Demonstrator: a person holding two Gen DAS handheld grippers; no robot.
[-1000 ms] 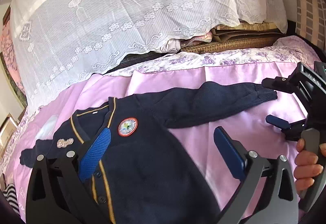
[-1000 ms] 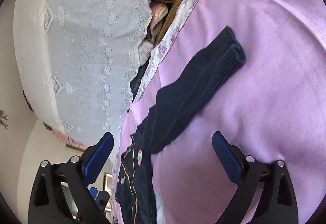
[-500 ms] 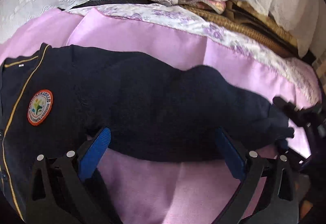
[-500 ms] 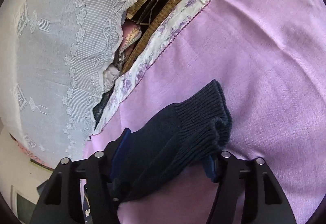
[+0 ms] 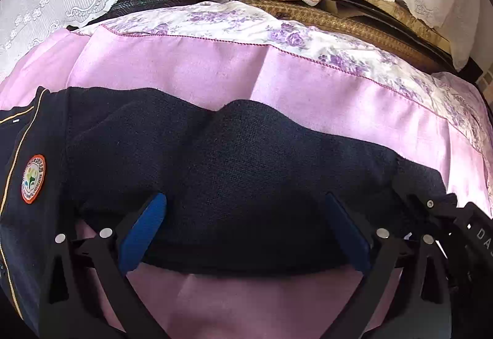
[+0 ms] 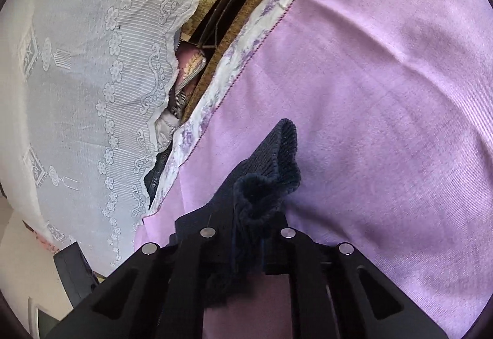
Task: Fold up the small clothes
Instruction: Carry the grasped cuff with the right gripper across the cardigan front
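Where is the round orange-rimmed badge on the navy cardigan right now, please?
The badge sits at the far left of the left wrist view, on the cardigan chest beside the yellow piping, left of the sleeve.

navy cardigan (image 5: 246, 185): knitted wool-like cloth, matt, fine stitch. its cuff (image 6: 277, 160): coarser ribbed knit, fuzzy at the edge. round badge (image 5: 33, 179): embroidered patch, slight sheen. pink sheet (image 5: 185, 68): smooth woven cloth, soft satin-like lustre, faint diagonal weave in the right wrist view. floral border (image 5: 234, 25): printed cotton-like cloth, matt. white lace cover (image 6: 77, 62): thin openwork lace, ribbed and flowered. left gripper (image 5: 246, 231): matt black plastic frame, blue rubbery-looking pads, shiny metal pins. right gripper (image 6: 249, 231): same black plastic, bright metal pins.
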